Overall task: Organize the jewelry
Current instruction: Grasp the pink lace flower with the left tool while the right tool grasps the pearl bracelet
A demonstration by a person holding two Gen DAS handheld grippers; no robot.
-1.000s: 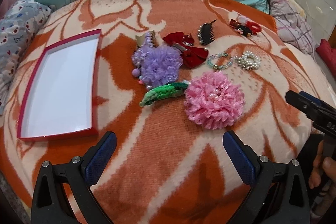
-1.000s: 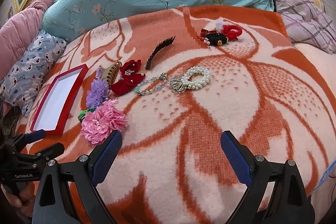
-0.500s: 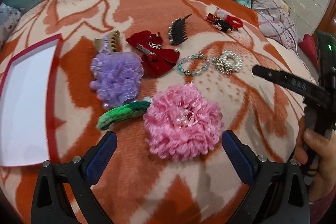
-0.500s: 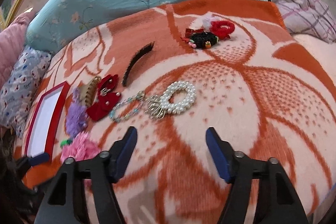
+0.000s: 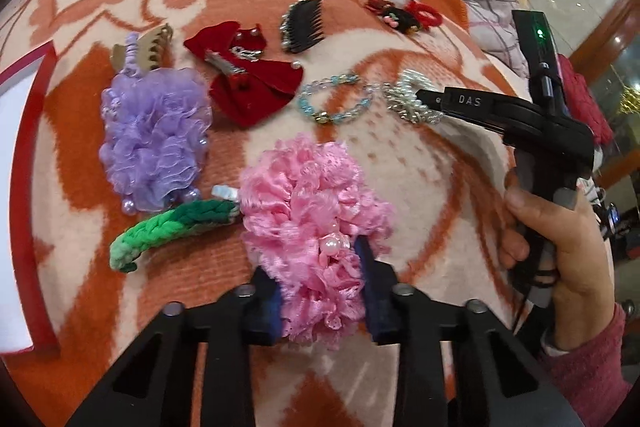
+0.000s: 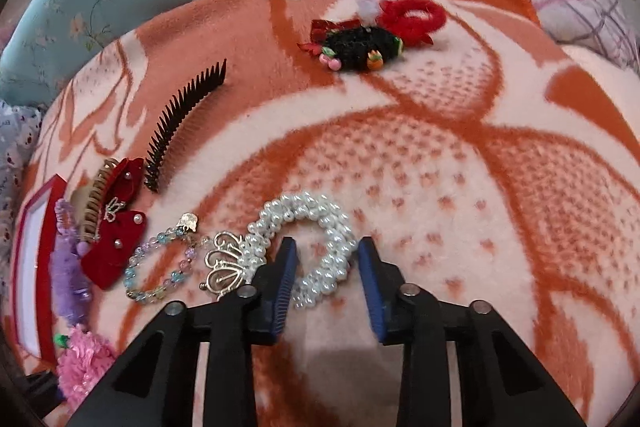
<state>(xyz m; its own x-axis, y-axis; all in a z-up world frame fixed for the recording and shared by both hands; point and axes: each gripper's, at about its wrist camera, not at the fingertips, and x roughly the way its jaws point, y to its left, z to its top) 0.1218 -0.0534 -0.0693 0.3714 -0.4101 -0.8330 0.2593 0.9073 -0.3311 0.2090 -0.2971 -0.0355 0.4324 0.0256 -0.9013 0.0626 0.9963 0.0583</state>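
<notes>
Jewelry: nothing sorted yet by the look of it, the red box [image 5: 24, 187] shows only white floor in the part in view and every piece is on the orange blanket [image 5: 400, 163]. Left gripper [image 5: 320, 291] is closing, blue fingers [image 5: 372, 283] pressed into the near edge of the pink flower scrunchie [image 5: 312, 211]; right gripper [image 6: 326, 281] is closing around the near side of the pearl bracelet [image 6: 308, 243], one finger inside the loop, one outside, firm contact not clear. Further out lie untouched the purple scrunchie [image 5: 154, 139], green braided clip [image 5: 172, 227], red bow clip [image 5: 248, 79], blue bead bracelet [image 5: 336, 99], black comb [image 6: 184, 123] and the red and black hair ties [image 6: 376, 35].
</notes>
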